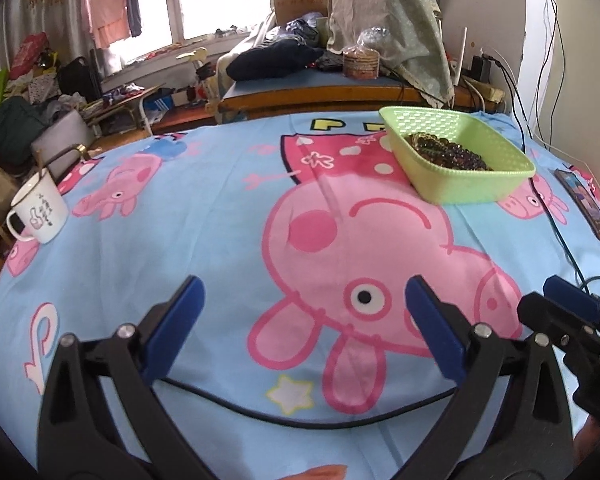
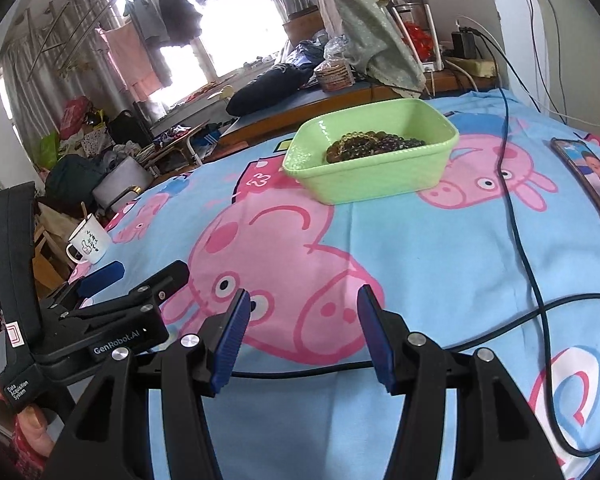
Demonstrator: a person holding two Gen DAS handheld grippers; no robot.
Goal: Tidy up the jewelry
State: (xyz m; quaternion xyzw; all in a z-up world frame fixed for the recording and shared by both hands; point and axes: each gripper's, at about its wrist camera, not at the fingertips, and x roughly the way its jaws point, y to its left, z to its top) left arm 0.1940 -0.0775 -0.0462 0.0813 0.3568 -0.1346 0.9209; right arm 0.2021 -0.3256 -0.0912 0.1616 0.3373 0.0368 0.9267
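A green plastic basket (image 1: 480, 190) stands at the far right of the blue cartoon-pig cloth, with dark beaded bracelets (image 1: 446, 150) piled inside. It also shows in the right wrist view (image 2: 380, 182), with the beads (image 2: 374, 144) in it. My left gripper (image 1: 306, 294) is open and empty, low over the cloth, well short of the basket. My right gripper (image 2: 302, 304) is open and empty too, close beside the left one. The left gripper's body also shows in the right wrist view (image 2: 100, 320).
A white mug (image 1: 40, 210) stands at the cloth's left edge. A phone (image 2: 588, 182) lies at the right edge. A black cable (image 2: 520, 220) runs across the cloth past the basket and under both grippers. A cluttered desk stands beyond.
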